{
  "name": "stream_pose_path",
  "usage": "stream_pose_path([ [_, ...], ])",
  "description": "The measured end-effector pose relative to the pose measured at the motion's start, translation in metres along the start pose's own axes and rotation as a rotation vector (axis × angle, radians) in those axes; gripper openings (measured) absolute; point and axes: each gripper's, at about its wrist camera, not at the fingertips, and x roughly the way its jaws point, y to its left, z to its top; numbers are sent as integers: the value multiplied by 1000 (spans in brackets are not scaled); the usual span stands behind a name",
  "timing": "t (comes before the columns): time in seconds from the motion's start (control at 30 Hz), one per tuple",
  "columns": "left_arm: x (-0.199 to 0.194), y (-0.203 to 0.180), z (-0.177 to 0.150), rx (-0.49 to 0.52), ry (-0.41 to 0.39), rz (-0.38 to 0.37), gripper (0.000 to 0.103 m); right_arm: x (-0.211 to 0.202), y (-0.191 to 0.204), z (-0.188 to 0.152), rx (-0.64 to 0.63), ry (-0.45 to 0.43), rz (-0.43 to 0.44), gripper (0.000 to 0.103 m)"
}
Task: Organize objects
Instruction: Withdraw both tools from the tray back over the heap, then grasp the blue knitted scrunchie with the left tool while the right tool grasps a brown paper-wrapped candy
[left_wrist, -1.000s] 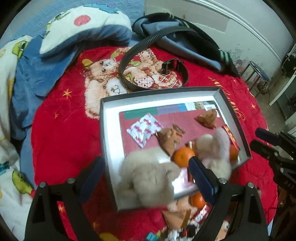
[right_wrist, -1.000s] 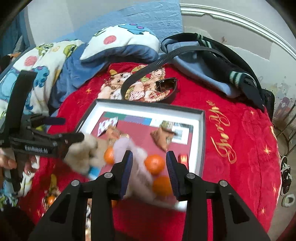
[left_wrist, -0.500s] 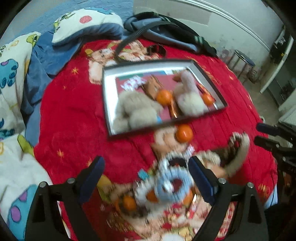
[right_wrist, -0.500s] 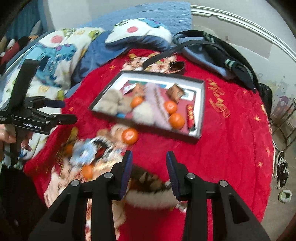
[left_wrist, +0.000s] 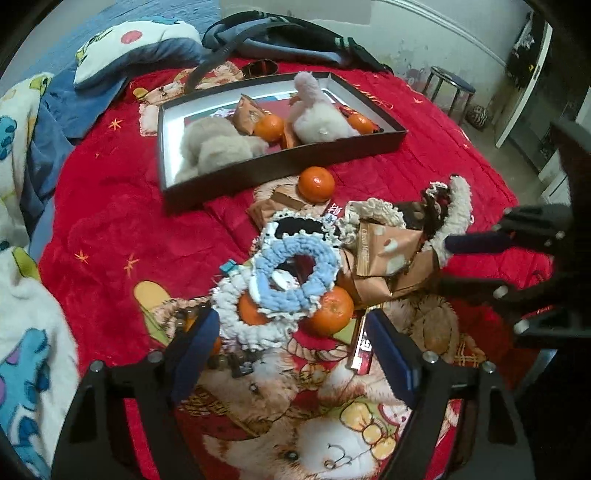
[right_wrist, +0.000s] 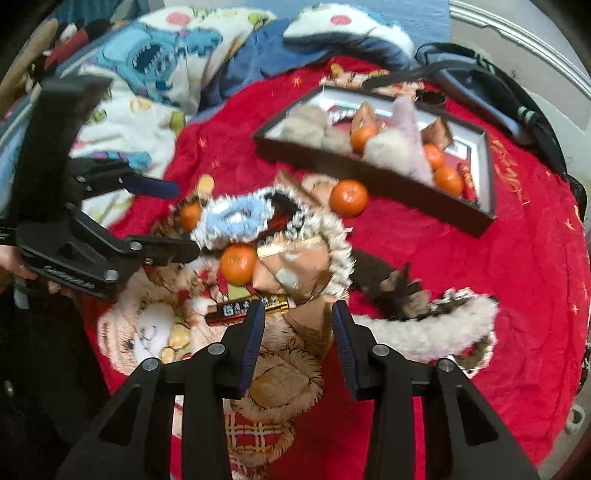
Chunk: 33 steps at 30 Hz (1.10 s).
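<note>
- The left hand-held gripper (left_wrist: 291, 334) is hovering low over the pile in the lower middle of the left wrist frame, fingers spread wide apart and gripping nothing.
- The right hand-held gripper (right_wrist: 298, 326) is sitting at the bottom centre of its own frame, fingers likewise apart and empty, with a brown snack packet (right_wrist: 291, 271) lying just beyond the tips.
- The loose things are lying heaped on the red bedspread (left_wrist: 122, 221), mid-frame: a blue knitted scrunchie (left_wrist: 295, 266), a white scrunchie (left_wrist: 236, 314) under it, tangerines (left_wrist: 330, 306), and a fluffy trimmed band (left_wrist: 448, 206) toward the right.
- The scrunchies are looking soft and light and would likely squash in a pinch; taking one across its ring wall seems best.
- The tangerines are looking round, smooth and apt to roll, so a hold across the widest middle with gentle pressure would suit.
- The packets are looking crinkly and thin; an edge grip seems safest.
- The dark shallow box (left_wrist: 280, 162), in the upper middle of the frame, is already holding two plush toys (left_wrist: 218, 144), tangerines and packets; one lone tangerine (left_wrist: 316, 184) is resting just outside its near wall.
</note>
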Motion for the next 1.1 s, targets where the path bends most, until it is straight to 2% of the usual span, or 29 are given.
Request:
stream_pose_path([
  [0.07,5,0,-1,-9,-7,-8,80,11,-1,0,-3,26,-6,36],
  [0.17,13,0,0,7,-3,-6,63,21,-6,2,0,35,-32,36],
  [0.23,18,-1,-1,12,-1,-2,58,23,-14,4,35,26,-25,37],
  [0.3,22,1,-2,3,0,-8,46,25,-20,4,61,31,-32,37],
  [0.5,29,5,-1,-6,-5,-18,45,36,-19,0,34,73,-21,37],
  [0.63,22,4,3,0,-47,-52,45,43,-13,3,-5,73,-46,41],
  [0.83,26,0,5,31,-40,-50,45,46,-17,2,10,71,-38,41],
  [0.97,16,2,6,24,-70,-79,45,44,-14,0,-7,71,-33,35],
  [1.1,15,-3,7,60,-73,-95,45,44,-13,1,-7,74,-24,35],
])
